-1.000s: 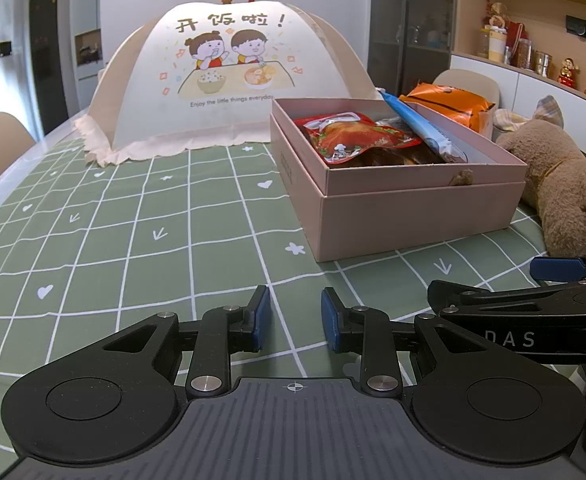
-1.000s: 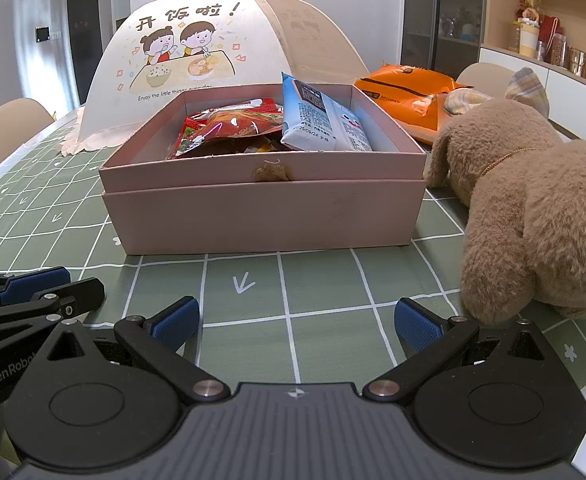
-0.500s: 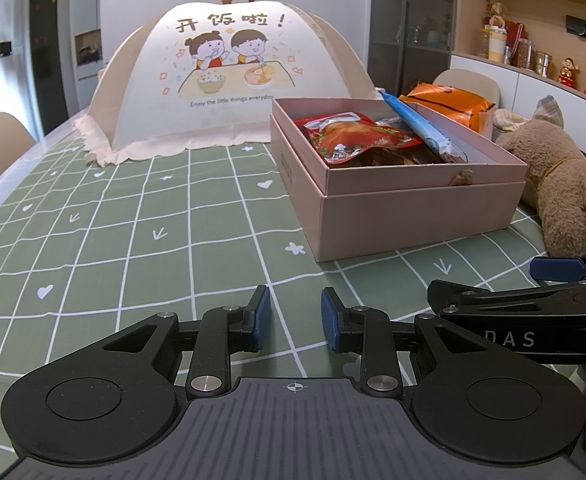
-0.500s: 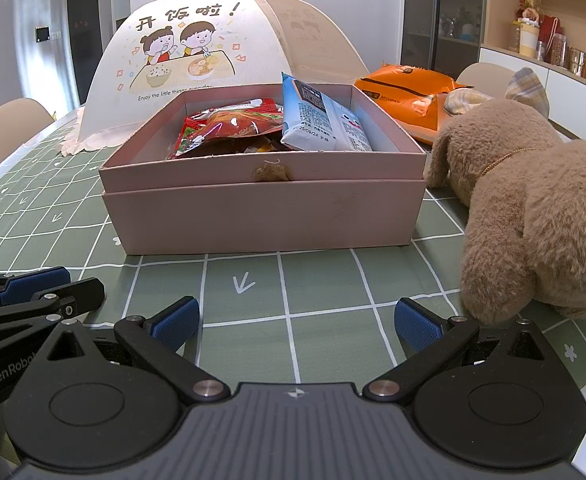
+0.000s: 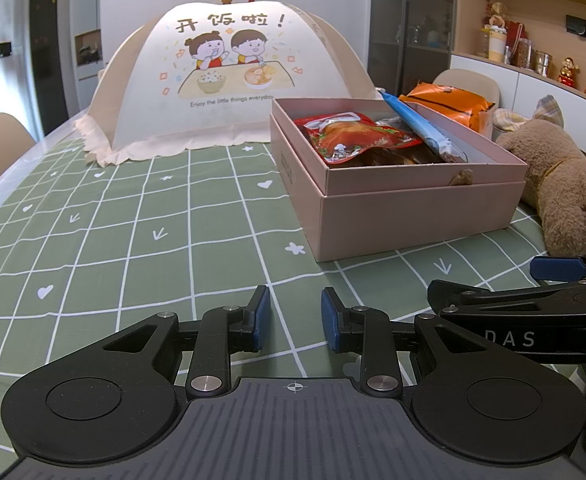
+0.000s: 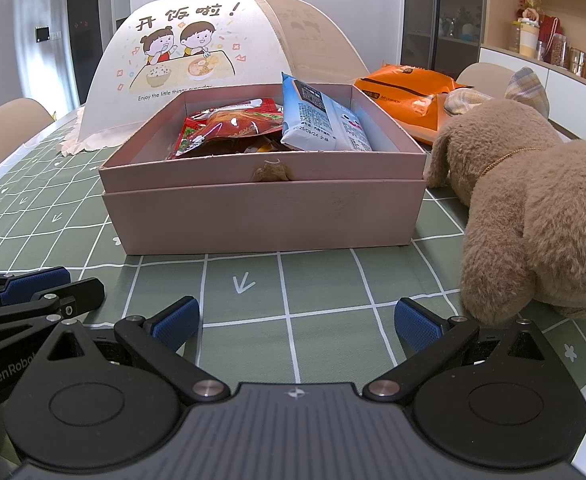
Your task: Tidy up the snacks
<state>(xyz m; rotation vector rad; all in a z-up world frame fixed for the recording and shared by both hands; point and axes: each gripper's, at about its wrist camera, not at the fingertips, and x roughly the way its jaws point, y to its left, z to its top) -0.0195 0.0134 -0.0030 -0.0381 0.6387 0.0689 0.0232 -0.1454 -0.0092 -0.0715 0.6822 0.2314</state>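
An open pink box point(image 6: 261, 216) point(image 5: 413, 208) stands on the green checked tablecloth. In it lie a red snack pack point(image 6: 229, 128) point(image 5: 357, 136) and a blue and white snack pack point(image 6: 321, 120) point(image 5: 425, 128). An orange snack bag point(image 6: 405, 92) point(image 5: 449, 104) lies on the table behind the box. My left gripper point(image 5: 295, 316) is near the table's front edge, its jaws a narrow gap apart and empty. My right gripper point(image 6: 297, 320) is wide open and empty, in front of the box.
A brown plush dog point(image 6: 533, 220) point(image 5: 569, 188) lies right of the box. A printed mesh food cover point(image 5: 221, 80) point(image 6: 197, 56) stands behind it. Beige chairs point(image 6: 9, 128) stand by the table. Shelves with jars line the right wall.
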